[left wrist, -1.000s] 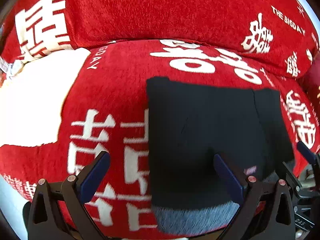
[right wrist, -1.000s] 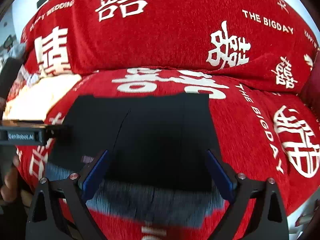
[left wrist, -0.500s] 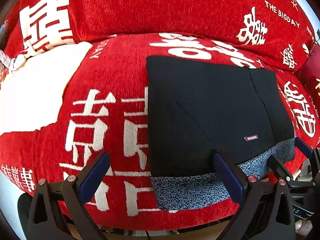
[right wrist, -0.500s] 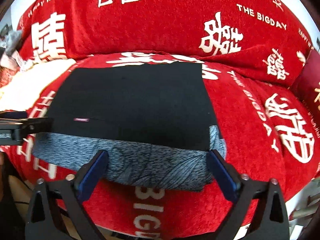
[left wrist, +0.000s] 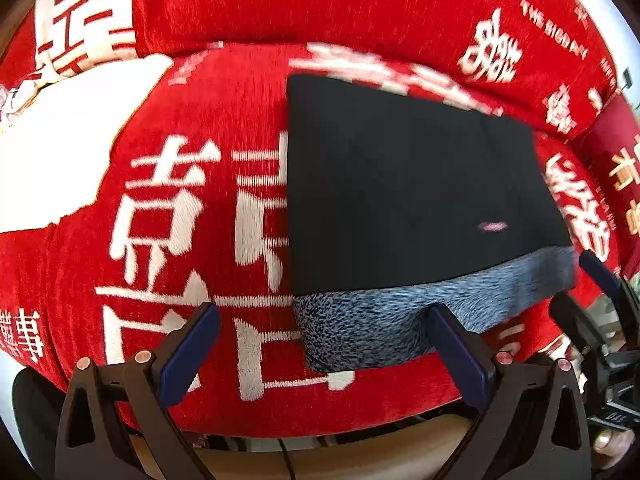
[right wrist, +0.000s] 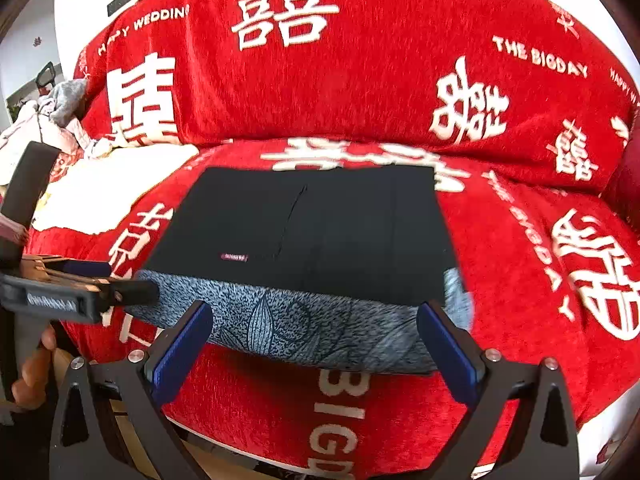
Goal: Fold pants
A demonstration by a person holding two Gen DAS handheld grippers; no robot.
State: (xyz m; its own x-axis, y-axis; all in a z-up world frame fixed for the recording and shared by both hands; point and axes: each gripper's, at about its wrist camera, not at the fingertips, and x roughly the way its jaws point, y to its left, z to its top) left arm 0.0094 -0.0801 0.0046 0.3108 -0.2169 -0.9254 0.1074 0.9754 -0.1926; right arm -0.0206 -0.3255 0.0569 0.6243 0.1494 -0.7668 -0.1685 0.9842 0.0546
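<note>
Right wrist view: the pants (right wrist: 312, 236) lie on the red sofa (right wrist: 520, 264) seat as a compact black rectangle, with a grey patterned band along the near edge. The right gripper (right wrist: 316, 344) has its fingers spread apart and holds nothing. In the left wrist view, the left gripper (left wrist: 320, 344) is likewise spread and empty, just short of the grey band. Judgement: folding appears complete or nearly so; at most a final fold or edge straightening remains.
</note>
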